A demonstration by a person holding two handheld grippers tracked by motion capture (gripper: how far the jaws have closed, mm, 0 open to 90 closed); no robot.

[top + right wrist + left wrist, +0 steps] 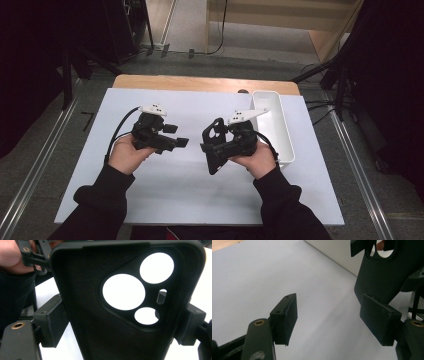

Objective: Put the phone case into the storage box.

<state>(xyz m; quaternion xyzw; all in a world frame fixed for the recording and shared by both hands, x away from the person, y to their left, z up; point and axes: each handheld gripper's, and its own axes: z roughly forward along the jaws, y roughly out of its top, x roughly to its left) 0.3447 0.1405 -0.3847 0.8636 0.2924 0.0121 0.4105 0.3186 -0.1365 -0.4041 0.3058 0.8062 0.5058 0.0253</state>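
Right gripper [214, 150] clamps black phone case [120, 305] by side edges, above table [175, 190] centre; left gripper [332, 320] open, empty; white bin [272, 125], apparently empty, at right edge.

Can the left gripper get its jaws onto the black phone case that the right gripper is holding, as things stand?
Probably yes. The left gripper has its jaws open and empty, aimed at the black soft phone case, which the right gripper clamps across its width. Between them lies bare white table sheet, nothing in the way.
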